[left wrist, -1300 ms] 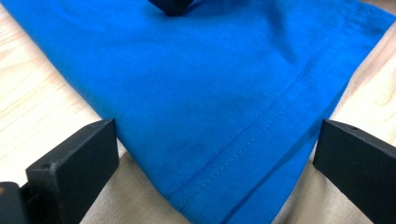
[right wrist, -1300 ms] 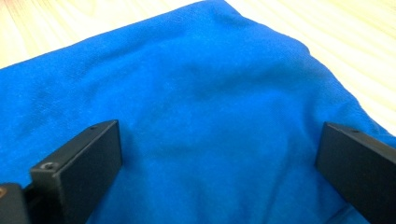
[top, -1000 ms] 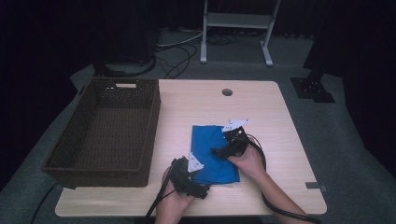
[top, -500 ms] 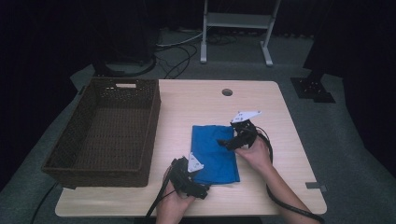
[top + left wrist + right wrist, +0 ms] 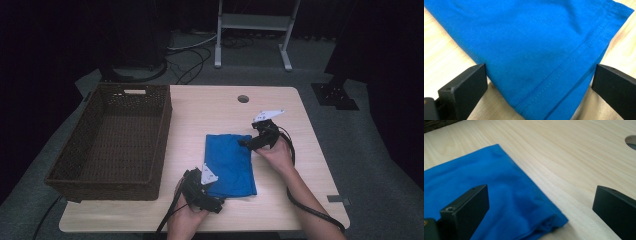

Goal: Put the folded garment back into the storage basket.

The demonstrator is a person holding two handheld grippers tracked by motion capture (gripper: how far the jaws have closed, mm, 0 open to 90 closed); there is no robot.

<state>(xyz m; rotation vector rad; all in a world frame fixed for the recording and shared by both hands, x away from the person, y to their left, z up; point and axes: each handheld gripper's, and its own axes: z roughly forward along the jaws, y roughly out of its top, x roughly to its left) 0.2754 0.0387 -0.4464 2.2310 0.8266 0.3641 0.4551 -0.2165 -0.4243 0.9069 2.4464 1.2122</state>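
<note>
At the near edge of the table [image 5: 300, 200] the left gripper [image 5: 212, 197] is held by a hand [image 5: 187, 220], just at the near left corner of the blue cloth [image 5: 229, 162]. In the left gripper view its jaws are seen wide apart, and a stitched corner of the blue cloth [image 5: 544, 50] lies between them without being pinched. The cloth is folded and lies flat on the light wood, near the middle of the table, just to the right of the wicker basket [image 5: 112, 142]. A little farther, the right gripper [image 5: 245, 143] is placed at the far right corner of the cloth. In the right gripper view its jaws are also spread wide, with the folded corner [image 5: 499, 202] low between them and nothing gripped. Beyond, a round hole [image 5: 243, 98] is seen in the tabletop.
</note>
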